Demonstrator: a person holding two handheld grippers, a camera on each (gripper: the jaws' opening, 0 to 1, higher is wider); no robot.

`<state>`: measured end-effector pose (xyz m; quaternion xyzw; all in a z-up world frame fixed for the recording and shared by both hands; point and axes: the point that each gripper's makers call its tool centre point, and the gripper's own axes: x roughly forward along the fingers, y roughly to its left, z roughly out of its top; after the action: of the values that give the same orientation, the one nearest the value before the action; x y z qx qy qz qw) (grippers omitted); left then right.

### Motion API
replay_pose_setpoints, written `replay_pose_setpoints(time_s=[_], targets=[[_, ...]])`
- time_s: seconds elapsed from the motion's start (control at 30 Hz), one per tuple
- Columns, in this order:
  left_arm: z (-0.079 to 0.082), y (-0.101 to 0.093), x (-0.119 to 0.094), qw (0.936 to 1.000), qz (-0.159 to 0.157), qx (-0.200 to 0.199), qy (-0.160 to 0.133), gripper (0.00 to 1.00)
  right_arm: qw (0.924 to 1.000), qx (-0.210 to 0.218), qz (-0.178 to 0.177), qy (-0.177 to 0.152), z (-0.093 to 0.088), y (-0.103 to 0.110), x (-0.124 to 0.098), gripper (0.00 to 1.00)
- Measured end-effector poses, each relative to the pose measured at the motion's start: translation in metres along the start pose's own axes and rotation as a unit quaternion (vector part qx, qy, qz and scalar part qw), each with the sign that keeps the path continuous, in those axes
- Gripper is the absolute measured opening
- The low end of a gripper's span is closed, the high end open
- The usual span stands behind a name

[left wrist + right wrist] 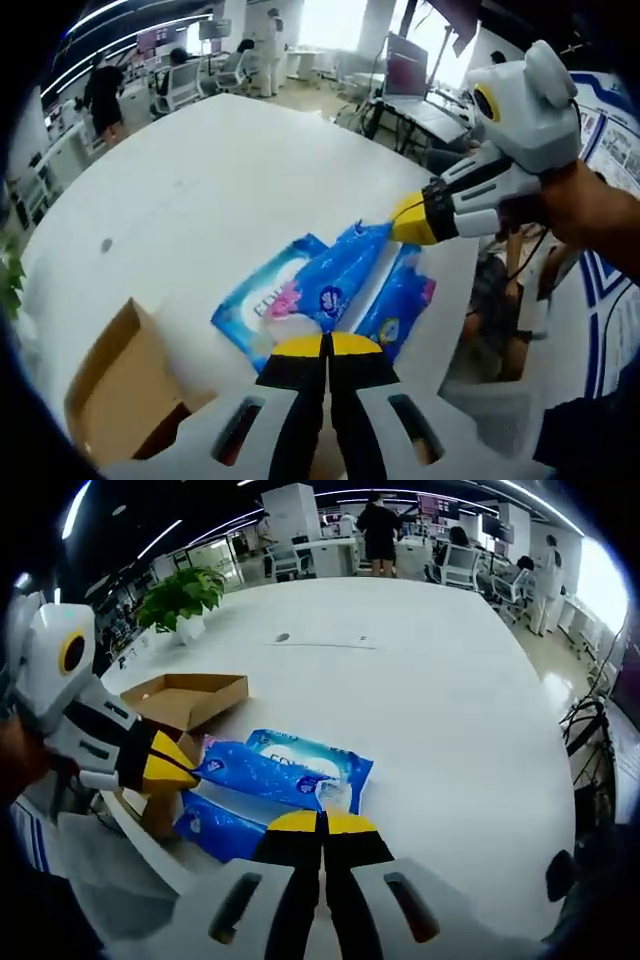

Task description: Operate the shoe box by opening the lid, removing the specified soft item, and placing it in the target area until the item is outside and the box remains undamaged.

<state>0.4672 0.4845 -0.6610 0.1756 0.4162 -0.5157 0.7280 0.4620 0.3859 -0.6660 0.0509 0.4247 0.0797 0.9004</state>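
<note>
A blue wipes pack [340,275] [262,772] lies across two other blue packs [268,303] [218,827] on the white table. My left gripper [325,345] [178,765] is shut on one end of it. My right gripper [322,822] [408,220] is shut on the opposite end, reaching in from the right in the left gripper view. The open brown cardboard box [120,380] [185,698] stands just beside the packs, near the table's edge.
The large white table [220,180] [440,680] stretches away beyond the packs. A potted plant [180,598] stands at its far corner. Office desks, chairs and people [378,525] are in the background. The table edge [140,840] runs close to the packs.
</note>
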Motion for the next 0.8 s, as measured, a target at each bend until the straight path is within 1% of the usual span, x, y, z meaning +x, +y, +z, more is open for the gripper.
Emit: replay_pose_setpoints(time_s=[0.1, 0.2, 0.3, 0.5, 0.67, 0.8], targets=[[0.008, -0.002, 0.011, 1.0, -0.002, 0.001, 0.002, 0.0, 1.0, -0.001, -0.004, 0.001, 0.001, -0.011, 0.002, 0.0], [0.016, -0.006, 0.021, 0.9999, -0.006, 0.006, 0.006, 0.0, 0.9999, 0.009, -0.007, -0.003, 0.002, -0.025, 0.002, 0.0], [0.023, -0.01, 0.035, 0.9998, -0.013, 0.01, 0.009, 0.0, 0.9999, 0.01, -0.012, -0.001, 0.0, -0.04, 0.003, 0.0], [0.039, -0.013, 0.054, 0.9997, -0.022, 0.011, 0.009, 0.0, 0.9997, 0.014, -0.02, 0.003, -0.005, -0.063, 0.004, 0.0], [0.047, -0.016, 0.065, 0.9995, -0.027, 0.017, 0.01, 0.0, 0.9995, 0.016, -0.027, 0.005, -0.004, -0.077, 0.006, 0.0], [0.051, -0.021, 0.074, 0.9993, -0.03, 0.017, 0.012, 0.0, 0.9994, 0.016, -0.03, 0.005, 0.001, -0.09, 0.007, 0.0]])
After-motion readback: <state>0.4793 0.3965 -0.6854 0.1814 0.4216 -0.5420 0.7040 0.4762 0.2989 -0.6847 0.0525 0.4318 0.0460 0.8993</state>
